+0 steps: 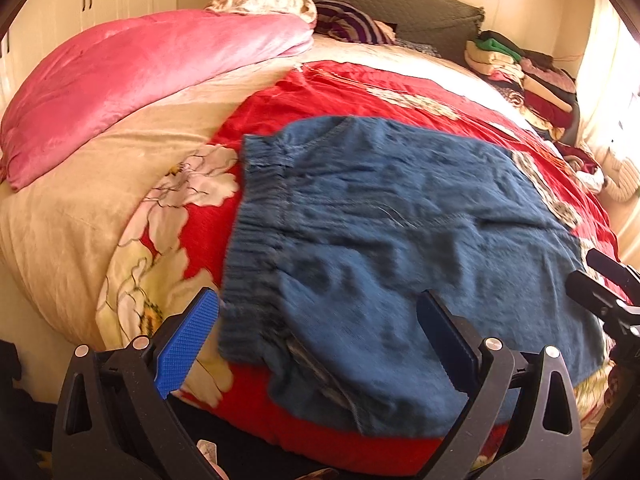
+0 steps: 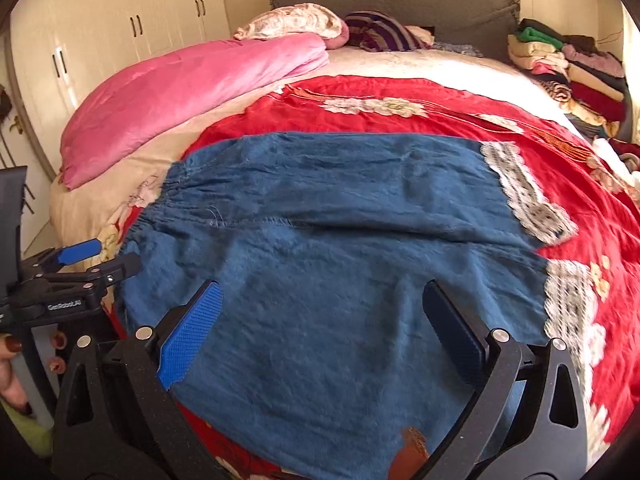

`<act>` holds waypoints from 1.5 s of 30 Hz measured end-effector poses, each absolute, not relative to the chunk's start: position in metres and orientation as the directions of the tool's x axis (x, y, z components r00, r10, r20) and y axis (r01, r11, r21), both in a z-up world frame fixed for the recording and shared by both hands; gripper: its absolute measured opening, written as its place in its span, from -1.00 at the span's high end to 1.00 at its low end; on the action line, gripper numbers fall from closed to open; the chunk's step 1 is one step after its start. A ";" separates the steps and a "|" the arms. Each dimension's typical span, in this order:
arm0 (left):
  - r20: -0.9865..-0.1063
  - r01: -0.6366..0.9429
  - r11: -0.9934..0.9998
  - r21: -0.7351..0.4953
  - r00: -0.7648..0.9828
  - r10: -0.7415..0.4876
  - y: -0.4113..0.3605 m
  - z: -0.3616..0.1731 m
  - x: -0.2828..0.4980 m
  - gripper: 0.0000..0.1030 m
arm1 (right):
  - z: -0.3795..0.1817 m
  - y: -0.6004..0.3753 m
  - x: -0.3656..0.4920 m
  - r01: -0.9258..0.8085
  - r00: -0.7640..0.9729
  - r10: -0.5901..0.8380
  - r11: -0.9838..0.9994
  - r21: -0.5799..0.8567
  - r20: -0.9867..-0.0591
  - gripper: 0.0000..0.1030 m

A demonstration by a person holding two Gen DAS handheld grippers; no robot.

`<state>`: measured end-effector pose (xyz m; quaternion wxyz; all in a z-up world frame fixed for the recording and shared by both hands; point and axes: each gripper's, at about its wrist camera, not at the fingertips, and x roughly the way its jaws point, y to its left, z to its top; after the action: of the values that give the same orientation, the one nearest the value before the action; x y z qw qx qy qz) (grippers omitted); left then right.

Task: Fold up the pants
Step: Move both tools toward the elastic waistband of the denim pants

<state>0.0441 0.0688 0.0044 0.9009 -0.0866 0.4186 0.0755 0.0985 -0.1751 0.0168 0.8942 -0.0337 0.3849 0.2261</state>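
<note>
Blue pants (image 1: 380, 216) lie spread flat on a red flowered blanket (image 1: 328, 96) on the bed. Their gathered elastic waistband (image 1: 256, 216) points left; lace-trimmed leg cuffs (image 2: 524, 192) point right. My left gripper (image 1: 320, 320) is open and empty, hovering above the near waistband corner. My right gripper (image 2: 324, 312) is open and empty, above the near leg of the pants (image 2: 340, 240). The left gripper also shows in the right wrist view (image 2: 100, 260), at the left edge beside the waistband. The right gripper shows at the right edge of the left wrist view (image 1: 600, 276).
A pink quilt (image 1: 140, 80) lies folded at the bed's far left. Pillows (image 1: 272, 0) and a dark headboard (image 2: 392, 0) are at the back. A pile of folded clothes (image 2: 568, 64) sits at the far right. White wardrobes (image 2: 112, 32) stand on the left.
</note>
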 end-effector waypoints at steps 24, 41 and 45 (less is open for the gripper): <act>-0.836 -0.225 0.972 -0.068 0.544 0.067 0.161 -0.010 0.202 -0.92 | 0.005 -0.102 0.267 -0.565 0.472 0.395 0.822 0.074 -0.788 -0.84; -0.768 -0.115 0.988 -0.099 0.641 -0.002 0.148 -0.010 0.215 0.29 | -0.015 -0.043 0.308 -0.724 0.502 0.333 0.667 -0.176 -0.798 -0.84; -0.711 -0.075 0.994 -0.081 0.703 -0.005 0.135 0.010 0.192 0.32 | -0.015 -0.033 0.307 -0.755 0.496 0.349 0.625 -0.197 -0.795 -0.84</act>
<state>0.1918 0.1352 0.0095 0.9214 -0.0517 0.3846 0.0189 0.3066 -0.0331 -0.0154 0.8209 -0.2726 0.3725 0.3362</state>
